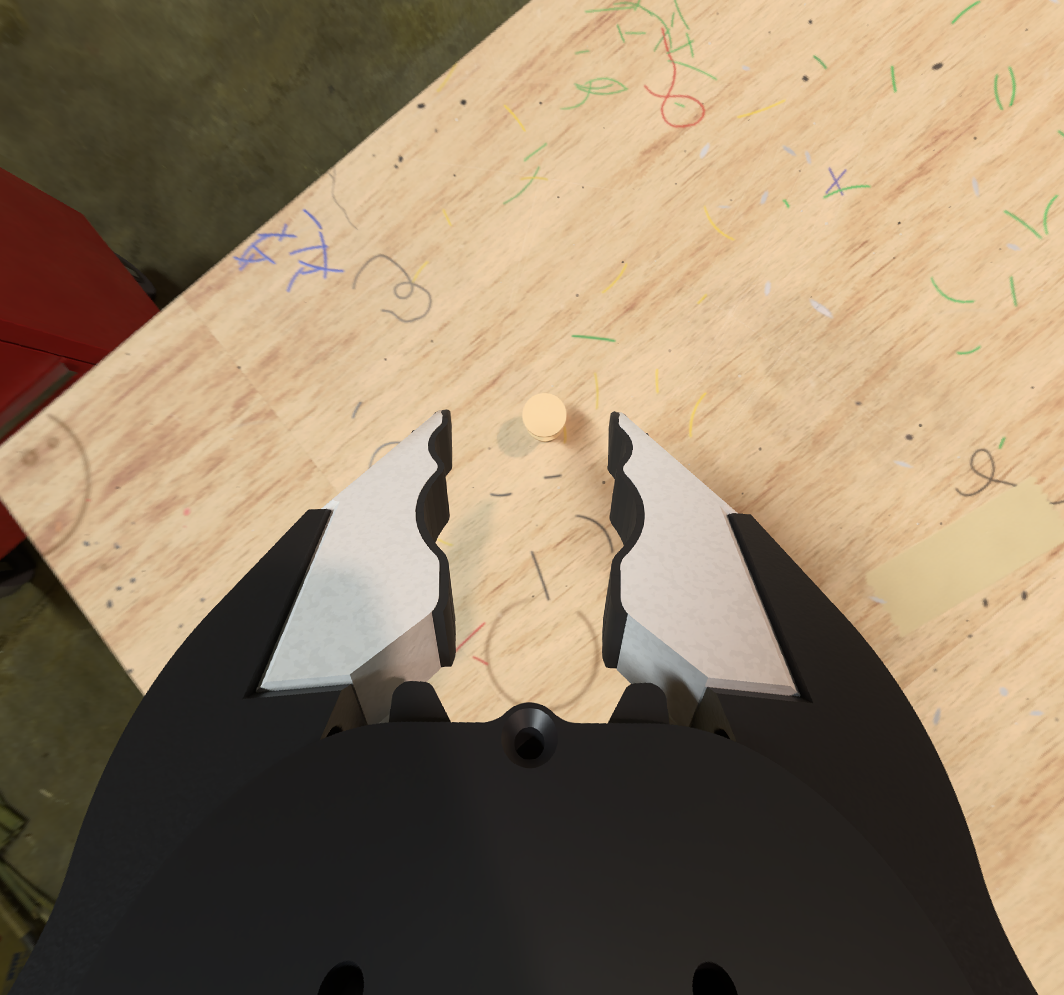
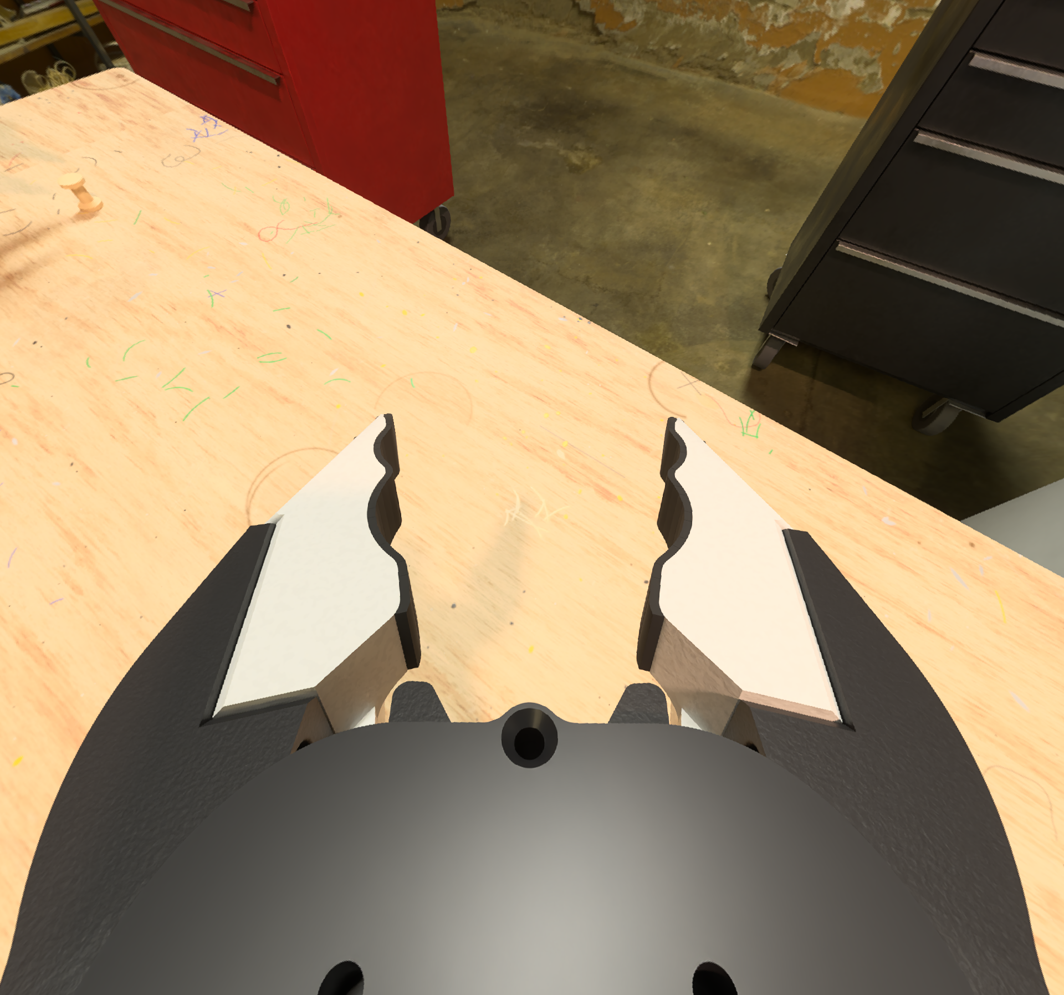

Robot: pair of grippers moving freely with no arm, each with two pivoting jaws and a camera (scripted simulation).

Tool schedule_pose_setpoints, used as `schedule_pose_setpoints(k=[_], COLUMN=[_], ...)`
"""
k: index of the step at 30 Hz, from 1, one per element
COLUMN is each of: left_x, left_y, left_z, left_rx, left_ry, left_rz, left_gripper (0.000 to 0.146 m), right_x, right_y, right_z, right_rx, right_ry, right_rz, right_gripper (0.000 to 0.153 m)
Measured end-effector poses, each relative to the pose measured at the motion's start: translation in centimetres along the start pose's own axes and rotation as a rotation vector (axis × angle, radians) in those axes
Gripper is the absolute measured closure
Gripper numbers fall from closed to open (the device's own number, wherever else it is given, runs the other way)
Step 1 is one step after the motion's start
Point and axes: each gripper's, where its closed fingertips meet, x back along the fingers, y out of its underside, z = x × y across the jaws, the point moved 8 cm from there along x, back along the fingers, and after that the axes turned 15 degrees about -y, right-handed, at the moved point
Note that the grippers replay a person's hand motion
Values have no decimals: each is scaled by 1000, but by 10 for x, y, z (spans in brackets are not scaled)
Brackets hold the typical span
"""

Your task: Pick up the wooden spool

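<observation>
The wooden spool [image 1: 544, 415] is small and pale. It stands upright on the scribbled wooden table [image 1: 748, 288], seen from above in the left wrist view. My left gripper [image 1: 529, 420] is open and hovers above it, with the spool between and just beyond the fingertips. In the right wrist view the spool [image 2: 82, 194] shows far off at the upper left, a thin stem between two round ends. My right gripper [image 2: 528, 420] is open and empty over the table [image 2: 173, 449], far from the spool.
A red drawer cabinet [image 2: 299, 46] stands beyond the table's far edge and also shows in the left wrist view [image 1: 52, 299]. A black drawer cabinet [image 2: 950, 207] on castors stands on the floor at right. A strip of pale tape [image 1: 967, 558] lies on the table.
</observation>
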Motion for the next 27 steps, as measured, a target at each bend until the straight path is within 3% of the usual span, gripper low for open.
schedule_pose_setpoints(k=[20,27], left_x=[-41,-69], left_y=[3,10], left_z=[21,27], left_rx=[17,0], left_ry=[34,33], left_rz=[-281,-454], left_gripper=[98,102], right_x=[15,18], right_y=[37,40], right_z=[2,2], right_rx=[-6,-7], right_ry=[-26,-20], right_rz=[59,63], right_gripper=[61,61])
